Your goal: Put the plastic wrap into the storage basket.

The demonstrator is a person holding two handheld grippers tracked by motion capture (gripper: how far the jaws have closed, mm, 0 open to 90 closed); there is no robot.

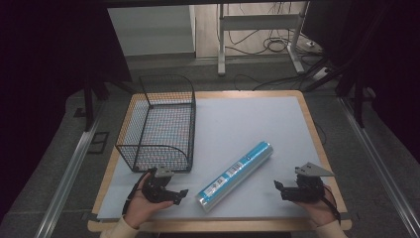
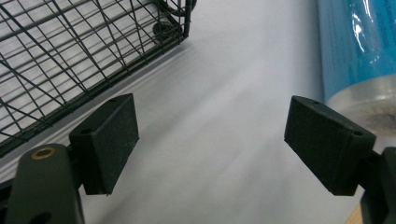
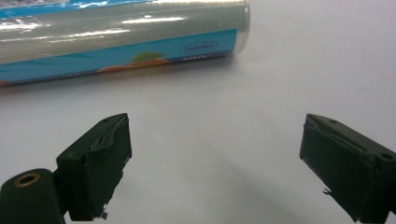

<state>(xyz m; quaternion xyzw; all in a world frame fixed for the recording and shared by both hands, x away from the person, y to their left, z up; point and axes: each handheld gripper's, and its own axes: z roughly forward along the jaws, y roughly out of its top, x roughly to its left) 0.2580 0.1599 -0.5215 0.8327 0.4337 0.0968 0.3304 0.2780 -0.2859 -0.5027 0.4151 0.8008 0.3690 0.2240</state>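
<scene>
A long blue roll wrapped in clear film [image 1: 236, 175] lies slantwise on the grey mat, near end at the front, far end toward the back right. In the left gripper view its near end [image 2: 359, 60] sits just beyond the right jaw. In the right gripper view the roll [image 3: 121, 39] lies across the top. My left gripper [image 1: 182, 194] is open, just left of the roll's near end. My right gripper [image 1: 278, 187] is open too, to the right of the roll, apart from it. Both hold nothing.
A black wire basket [image 1: 159, 124] stands on the left of the mat, just behind my left hand; its mesh [image 2: 70, 60] fills the upper left of the left gripper view. The grey mat [image 1: 237, 124] covers a wooden table with edges close at front and right.
</scene>
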